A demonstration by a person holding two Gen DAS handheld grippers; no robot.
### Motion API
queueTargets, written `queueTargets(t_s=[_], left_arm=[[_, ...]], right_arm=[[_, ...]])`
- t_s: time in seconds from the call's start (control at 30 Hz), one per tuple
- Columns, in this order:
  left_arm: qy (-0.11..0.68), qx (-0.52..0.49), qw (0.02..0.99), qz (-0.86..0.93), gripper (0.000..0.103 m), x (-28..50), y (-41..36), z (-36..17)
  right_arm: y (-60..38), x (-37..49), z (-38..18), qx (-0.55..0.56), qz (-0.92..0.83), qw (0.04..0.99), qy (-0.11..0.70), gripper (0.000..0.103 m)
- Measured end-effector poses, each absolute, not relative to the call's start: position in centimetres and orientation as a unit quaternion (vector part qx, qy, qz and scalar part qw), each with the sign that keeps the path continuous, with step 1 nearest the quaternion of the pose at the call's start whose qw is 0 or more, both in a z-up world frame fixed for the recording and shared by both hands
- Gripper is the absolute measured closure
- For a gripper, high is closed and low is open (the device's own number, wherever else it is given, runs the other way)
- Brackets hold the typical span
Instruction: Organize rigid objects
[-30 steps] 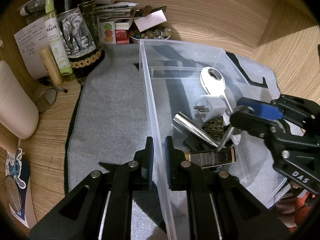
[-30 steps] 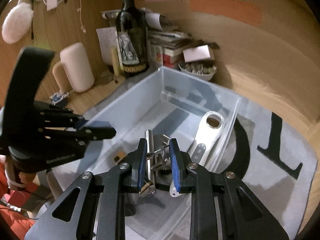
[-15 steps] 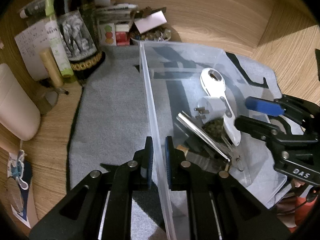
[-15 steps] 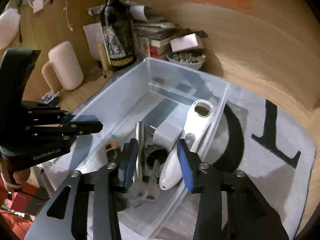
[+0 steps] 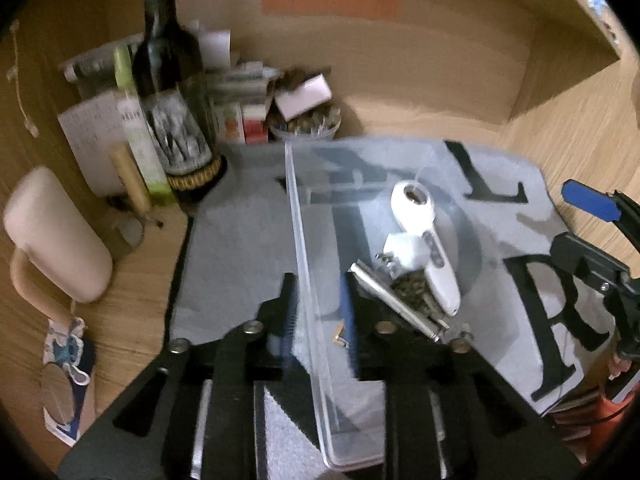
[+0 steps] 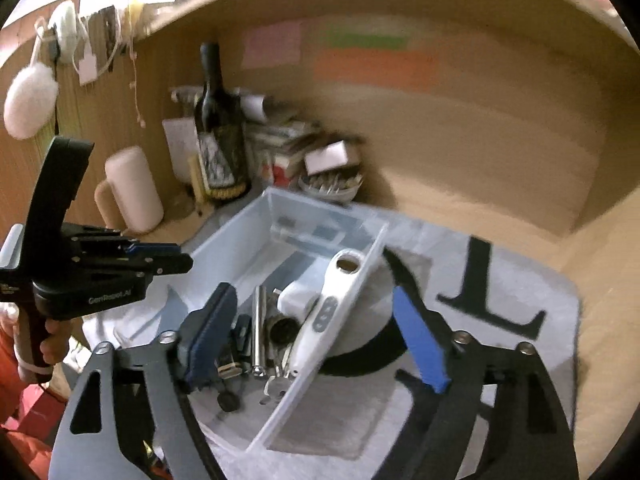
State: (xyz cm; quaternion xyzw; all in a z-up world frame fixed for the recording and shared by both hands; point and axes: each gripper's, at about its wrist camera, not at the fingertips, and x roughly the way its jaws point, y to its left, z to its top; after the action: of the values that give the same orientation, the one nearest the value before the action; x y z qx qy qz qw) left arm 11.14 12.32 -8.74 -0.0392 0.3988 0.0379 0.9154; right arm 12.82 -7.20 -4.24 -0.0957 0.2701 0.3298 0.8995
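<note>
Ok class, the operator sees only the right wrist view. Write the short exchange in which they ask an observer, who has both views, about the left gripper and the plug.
Operator: Is the left gripper clamped on the bin?
Observer: No. It straddles the bin's wall; its jaws have just been opening, and the pads stand clear of the wall.
Operator: The tool half hides the plug. Where do its prongs point?
Observer: Toward that same wall, away from the tool.
</note>
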Motion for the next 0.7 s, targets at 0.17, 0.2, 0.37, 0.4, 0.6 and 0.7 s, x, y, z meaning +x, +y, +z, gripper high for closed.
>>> queueTargets(t_s=[0.17,0.2,0.37,0.4,0.6,0.7], left_arm=[[0.328,-0.02,0.944,0.032,0.049,8.8,10.4,-5.7],[0.313,-0.018,0.949,0.031,0.046,8.2,10.0,-5.1],[0.255,-0.011,0.967,0.025,0.033,5.8,8.1,-3.2],[0.248,-0.01,0.969,0.022,0.033,5.3,7.8,-2.9],[0.192,-0.006,0.981,0.023,0.011,2.5,5.9,-1.6],[0.168,0.005,0.985,0.024,0.005,1.1,4.8,-1.1]], right_arm=[[-9.2,11.2,-2.7,-0.081,0.314,0.915,0.239,0.015],[-9.7,10.8,-2.4,-0.075,0.311,0.918,0.234,0.011],[-11.7,8.9,-1.5,-0.063,0.285,0.936,0.198,0.0],[-12.0,8.5,-1.3,-0.062,0.281,0.939,0.191,0.0],[-13.9,6.2,-0.5,-0.055,0.259,0.951,0.16,0.0],[-14.7,5.2,-0.3,-0.051,0.248,0.956,0.146,0.0]])
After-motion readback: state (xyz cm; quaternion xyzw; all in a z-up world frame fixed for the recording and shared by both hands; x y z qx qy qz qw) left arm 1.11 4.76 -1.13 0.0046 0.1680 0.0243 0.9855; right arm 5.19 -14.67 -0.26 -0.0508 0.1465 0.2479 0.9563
